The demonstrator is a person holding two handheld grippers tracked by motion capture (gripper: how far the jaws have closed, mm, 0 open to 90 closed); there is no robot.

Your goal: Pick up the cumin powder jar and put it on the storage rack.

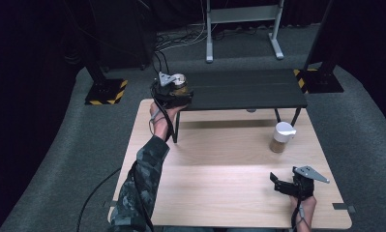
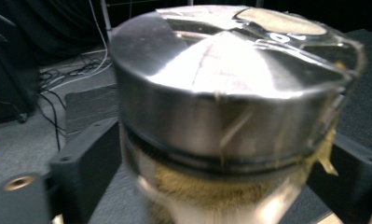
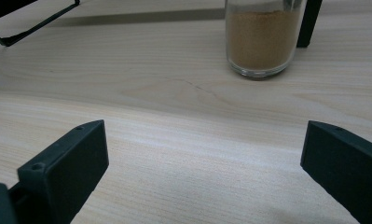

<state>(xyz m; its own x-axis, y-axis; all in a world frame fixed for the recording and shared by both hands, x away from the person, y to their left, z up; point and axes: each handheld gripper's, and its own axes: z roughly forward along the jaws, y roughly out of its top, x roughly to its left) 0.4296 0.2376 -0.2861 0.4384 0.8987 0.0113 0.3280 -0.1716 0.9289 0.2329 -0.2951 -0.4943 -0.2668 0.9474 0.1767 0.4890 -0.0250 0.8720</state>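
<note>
Your left gripper [image 2: 211, 186] has its fingers [image 2: 88, 163] spread wide on either side of a jar [image 2: 221, 116], close against the glass; whether the pads actually press on it you cannot tell from here. Your right gripper [image 3: 202, 172] rests low over the table [image 1: 219, 188] with its fingers [image 3: 67, 172] wide and nothing between them.

The risk sits with the left hand [image 1: 162, 118]: the jar stands at the near left corner of the black bench [image 1: 248, 89], so a sideways pull or a brushing pad could tip it off that edge onto the table below. The smooth glass could also slide in a loose grip.

The jar has a shiny silver lid and a yellowish-brown filling. Farther right, a second jar [image 1: 281, 137] with a white lid and tan powder stands on the table.
</note>
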